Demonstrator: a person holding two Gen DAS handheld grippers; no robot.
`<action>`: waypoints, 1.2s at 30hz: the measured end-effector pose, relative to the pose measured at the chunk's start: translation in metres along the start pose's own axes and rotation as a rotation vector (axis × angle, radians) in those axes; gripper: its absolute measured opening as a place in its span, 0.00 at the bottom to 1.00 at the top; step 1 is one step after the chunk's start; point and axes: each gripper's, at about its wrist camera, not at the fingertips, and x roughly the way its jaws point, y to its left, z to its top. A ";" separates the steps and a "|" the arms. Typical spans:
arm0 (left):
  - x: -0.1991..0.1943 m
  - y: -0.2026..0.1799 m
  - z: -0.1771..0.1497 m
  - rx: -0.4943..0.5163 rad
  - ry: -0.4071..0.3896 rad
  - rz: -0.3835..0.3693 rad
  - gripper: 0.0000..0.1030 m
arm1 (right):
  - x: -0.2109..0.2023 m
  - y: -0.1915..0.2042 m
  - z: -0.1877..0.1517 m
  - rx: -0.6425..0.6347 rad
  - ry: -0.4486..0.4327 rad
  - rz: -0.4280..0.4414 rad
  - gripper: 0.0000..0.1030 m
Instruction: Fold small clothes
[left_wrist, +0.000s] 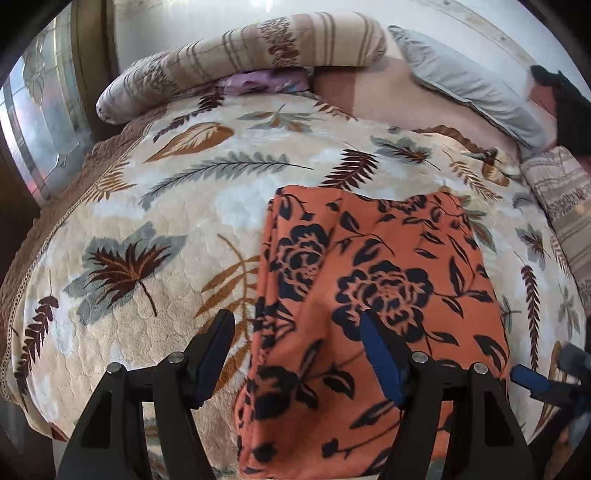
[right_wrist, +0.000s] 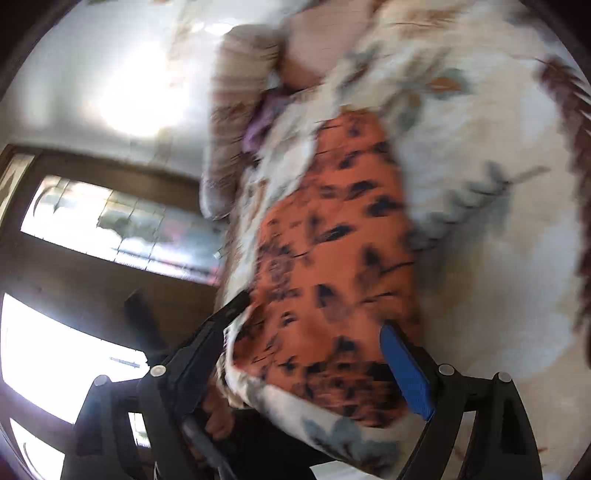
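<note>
Cloth (left_wrist: 373, 295) lies lengthwise ahead on the blanket (left_wrist: 147, 221), left gripper (left_wrist: 295, 354) nearer; right gripper (right_wrist: 314, 332) blurred; both gape, empty.

View v. blurred, tilted. Right tool (right_wrist: 310, 325) w/ jaws wide apart, nothing between them. Beyond: orange floral cloth (right_wrist: 332, 258) lying on leaf-print blanket (right_wrist: 480, 258). Windows (right_wrist: 110, 229) at left.
</note>
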 end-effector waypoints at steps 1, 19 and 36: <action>0.006 -0.002 -0.004 0.017 0.015 0.009 0.70 | -0.001 -0.013 0.000 0.054 0.002 -0.010 0.87; 0.036 0.020 -0.020 -0.038 0.030 -0.012 0.84 | 0.057 0.026 -0.017 -0.264 0.133 -0.431 0.31; 0.038 0.031 -0.023 -0.065 0.028 -0.053 0.85 | 0.067 0.031 0.045 -0.241 0.063 -0.334 0.33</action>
